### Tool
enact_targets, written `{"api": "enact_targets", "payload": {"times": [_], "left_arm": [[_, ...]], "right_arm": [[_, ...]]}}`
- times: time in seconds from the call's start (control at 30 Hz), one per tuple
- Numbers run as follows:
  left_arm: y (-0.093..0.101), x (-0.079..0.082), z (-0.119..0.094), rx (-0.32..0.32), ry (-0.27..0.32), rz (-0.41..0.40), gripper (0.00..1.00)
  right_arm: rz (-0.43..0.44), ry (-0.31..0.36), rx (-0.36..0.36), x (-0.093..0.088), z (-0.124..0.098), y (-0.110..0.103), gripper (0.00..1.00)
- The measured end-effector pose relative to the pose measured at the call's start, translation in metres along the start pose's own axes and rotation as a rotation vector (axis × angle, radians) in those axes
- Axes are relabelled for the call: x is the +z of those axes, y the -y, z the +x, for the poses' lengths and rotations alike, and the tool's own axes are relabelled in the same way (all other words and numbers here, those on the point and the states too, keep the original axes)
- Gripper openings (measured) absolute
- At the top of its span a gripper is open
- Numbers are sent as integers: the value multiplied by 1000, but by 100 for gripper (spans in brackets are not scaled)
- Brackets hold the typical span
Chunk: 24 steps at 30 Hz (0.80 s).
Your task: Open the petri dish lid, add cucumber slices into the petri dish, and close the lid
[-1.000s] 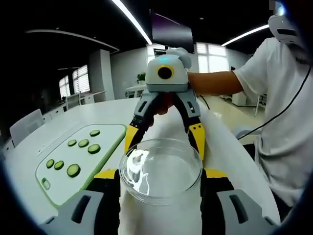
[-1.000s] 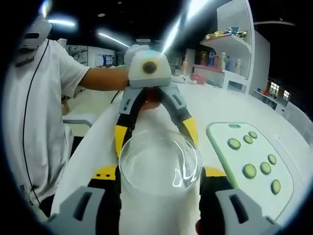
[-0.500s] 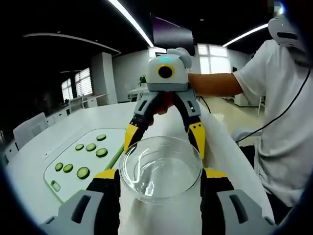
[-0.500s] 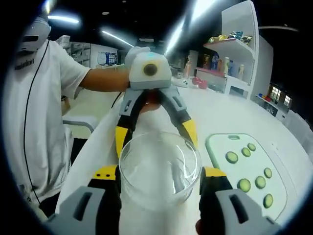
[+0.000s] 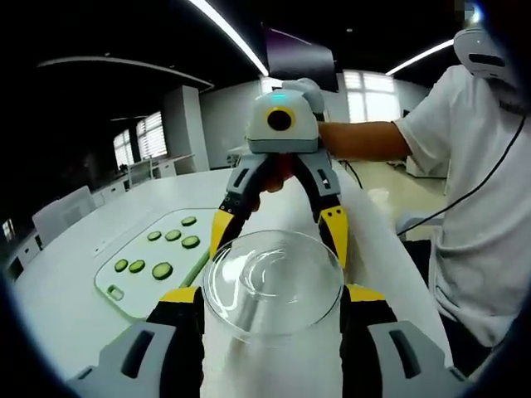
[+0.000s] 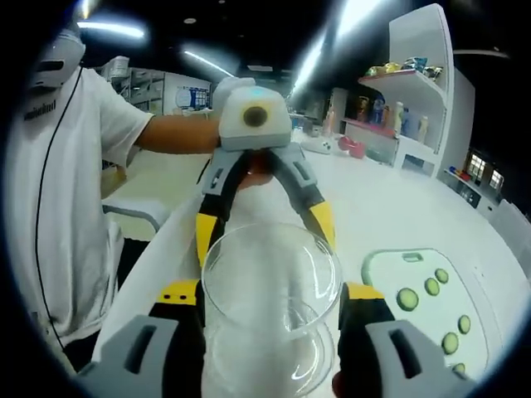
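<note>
A clear glass petri dish (image 5: pixel 274 286) hangs above the white table, gripped from two opposite sides. My left gripper (image 5: pixel 274 295) is shut on its near rim. My right gripper (image 5: pixel 278 238) faces it and is shut on the far rim. In the right gripper view the dish (image 6: pixel 270 269) sits between my right gripper's (image 6: pixel 270 295) pads, with the left gripper (image 6: pixel 265 228) opposite. Below that rim a second clear rim (image 6: pixel 278 361) shows, slightly apart. Several cucumber slices (image 5: pixel 162 269) lie on a green-edged cutting board (image 5: pixel 124 290), also seen in the right gripper view as slices (image 6: pixel 406 298) on the board (image 6: pixel 386 269).
A person in a white shirt (image 5: pixel 473 207) stands at the table's side, holding both grippers. The white table (image 5: pixel 58 315) stretches around the board. White shelves with bottles (image 6: pixel 406 108) stand at the back. Chairs (image 5: pixel 62 211) line the far side.
Both views have risen, so the board looks smaller and has shifted. In the right gripper view a second clear rim has come into sight below the first. Both grippers keep their hold.
</note>
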State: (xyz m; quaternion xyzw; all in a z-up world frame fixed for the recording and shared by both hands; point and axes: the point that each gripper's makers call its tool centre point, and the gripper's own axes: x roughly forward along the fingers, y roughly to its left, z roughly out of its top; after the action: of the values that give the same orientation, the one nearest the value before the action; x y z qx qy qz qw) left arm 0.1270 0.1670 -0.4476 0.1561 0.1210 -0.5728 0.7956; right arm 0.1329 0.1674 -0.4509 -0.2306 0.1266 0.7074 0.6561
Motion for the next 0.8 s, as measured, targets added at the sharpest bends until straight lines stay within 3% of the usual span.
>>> {"api": "enact_targets", "payload": {"times": [0.8], "left_arm": [[-11, -25, -56, 84, -39, -18, 66]], "right_arm": [[-53, 12, 72, 31, 55, 2, 64]]}}
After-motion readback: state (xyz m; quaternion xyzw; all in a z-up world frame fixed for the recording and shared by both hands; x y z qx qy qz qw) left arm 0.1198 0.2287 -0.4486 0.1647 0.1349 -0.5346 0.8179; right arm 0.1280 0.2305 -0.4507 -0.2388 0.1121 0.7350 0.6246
